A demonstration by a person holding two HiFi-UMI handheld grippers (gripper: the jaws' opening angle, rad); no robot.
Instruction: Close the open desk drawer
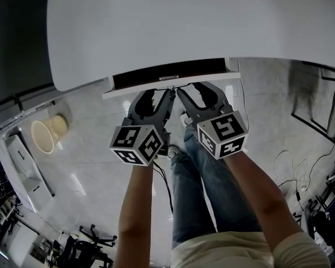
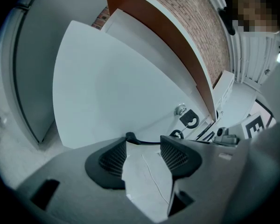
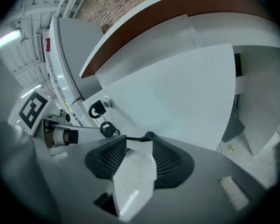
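Two forearms reach forward over the tiled floor (image 1: 95, 155), one gripper in each hand. The left gripper (image 1: 156, 94) and right gripper (image 1: 198, 89) sit side by side, marker cubes toward the camera. Left jaws spread, nothing between the pads, only floor below (image 2: 143, 143). Right jaws likewise spread and empty (image 3: 139, 143). Both sets of tips sit at the lower edge of the white drawer front (image 1: 223, 78); contact cannot be confirmed. Keys (image 2: 191, 118) hang from the lock (image 2: 180, 109) between the grippers. The drawer stands partly out under the white desk top (image 1: 195, 21), with a dark gap behind its front.
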